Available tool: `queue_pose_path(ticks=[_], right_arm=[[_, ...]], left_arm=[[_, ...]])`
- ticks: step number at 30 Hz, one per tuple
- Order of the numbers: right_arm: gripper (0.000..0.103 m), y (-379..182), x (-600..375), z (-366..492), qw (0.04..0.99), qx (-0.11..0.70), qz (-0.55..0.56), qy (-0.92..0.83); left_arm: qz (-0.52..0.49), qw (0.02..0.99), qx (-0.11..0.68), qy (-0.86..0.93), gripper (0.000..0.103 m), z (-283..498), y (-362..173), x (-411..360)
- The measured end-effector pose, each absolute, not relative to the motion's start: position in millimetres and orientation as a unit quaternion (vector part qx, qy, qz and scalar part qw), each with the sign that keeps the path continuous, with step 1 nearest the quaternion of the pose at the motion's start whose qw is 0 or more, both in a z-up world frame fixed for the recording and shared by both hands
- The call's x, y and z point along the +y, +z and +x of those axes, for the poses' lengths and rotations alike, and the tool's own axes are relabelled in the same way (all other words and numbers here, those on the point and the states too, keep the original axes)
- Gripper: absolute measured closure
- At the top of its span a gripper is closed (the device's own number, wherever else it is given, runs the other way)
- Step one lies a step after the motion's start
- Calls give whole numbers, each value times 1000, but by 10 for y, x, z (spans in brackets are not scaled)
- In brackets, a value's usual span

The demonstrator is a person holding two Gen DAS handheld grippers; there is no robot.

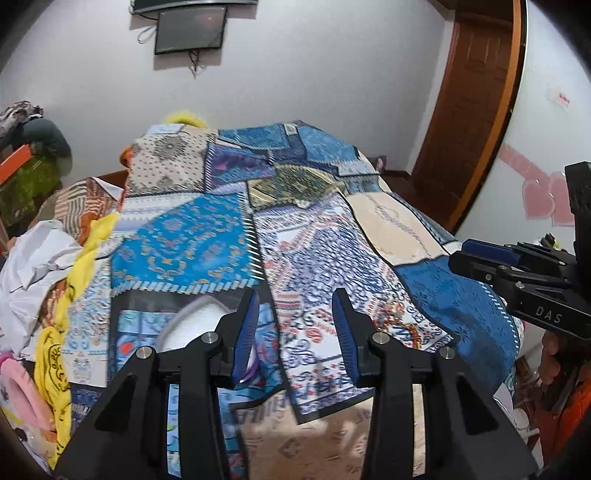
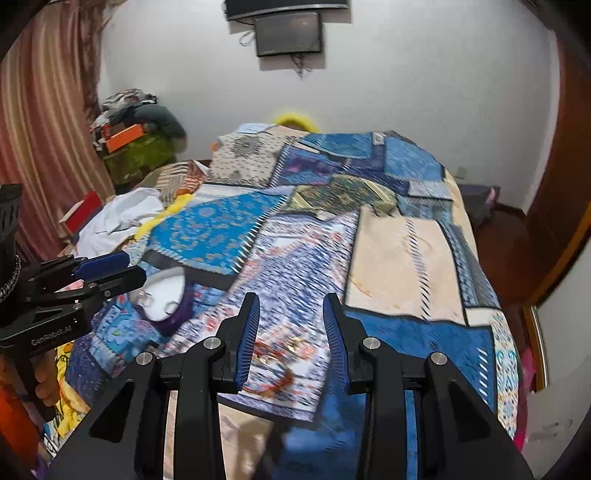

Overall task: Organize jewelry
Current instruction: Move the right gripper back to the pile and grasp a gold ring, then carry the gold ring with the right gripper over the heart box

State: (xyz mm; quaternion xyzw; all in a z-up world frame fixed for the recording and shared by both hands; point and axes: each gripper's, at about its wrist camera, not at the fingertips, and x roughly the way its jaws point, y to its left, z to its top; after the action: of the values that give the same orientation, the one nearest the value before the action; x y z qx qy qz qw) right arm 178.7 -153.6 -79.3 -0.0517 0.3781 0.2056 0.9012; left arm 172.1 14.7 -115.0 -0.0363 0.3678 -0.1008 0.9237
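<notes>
A white open jewelry case with a purple lining (image 2: pixel 162 295) lies on the patchwork bedspread (image 2: pixel 402 251); in the left wrist view it (image 1: pixel 199 325) sits partly behind my left finger. Small gold and red bangles (image 2: pixel 277 354) lie blurred on the cloth between my right fingers. My left gripper (image 1: pixel 293 332) is open and empty above the cloth, and it also shows at the left of the right wrist view (image 2: pixel 122 267). My right gripper (image 2: pixel 291 332) is open and empty over the bangles; it also shows in the left wrist view (image 1: pixel 469 256).
White cloth (image 1: pixel 33 266) and yellow cloth (image 1: pixel 74 280) are piled at the bed's left side. A wooden door (image 1: pixel 469 92) stands at the right. A dark screen (image 1: pixel 190 29) hangs on the far wall. A heap of clothes (image 2: pixel 136 140) sits at the back left.
</notes>
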Motion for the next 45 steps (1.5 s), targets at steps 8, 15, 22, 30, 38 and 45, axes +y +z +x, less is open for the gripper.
queue_pose_path(ticks=[8,15,22,30,38,45], right_arm=[[71,-1032,-1819,1832,892,407,-44,194],[71,-1267,-1866,1902,876,434,-39,206],[71,-1422,-1763,1984,863,451,-47,223],[71,-1474,-1634,2122,853,460,-29,246],[71,-1550,-1539,2132,851,459,-48,252],[79,-1570,-1560,2124,856,450,-65,248]], left_arm=[[-24,908,401,-117,63,1827,-1384,-150],[-20,897,424,-122,63,1911,-1563,-262],[-21,891,438,-120,63,2018,-1691,-264],[-21,890,440,-120,63,2094,-1757,-245],[-21,887,444,-122,63,2145,-1826,-244],[-14,887,443,-131,63,2157,-1803,-324]])
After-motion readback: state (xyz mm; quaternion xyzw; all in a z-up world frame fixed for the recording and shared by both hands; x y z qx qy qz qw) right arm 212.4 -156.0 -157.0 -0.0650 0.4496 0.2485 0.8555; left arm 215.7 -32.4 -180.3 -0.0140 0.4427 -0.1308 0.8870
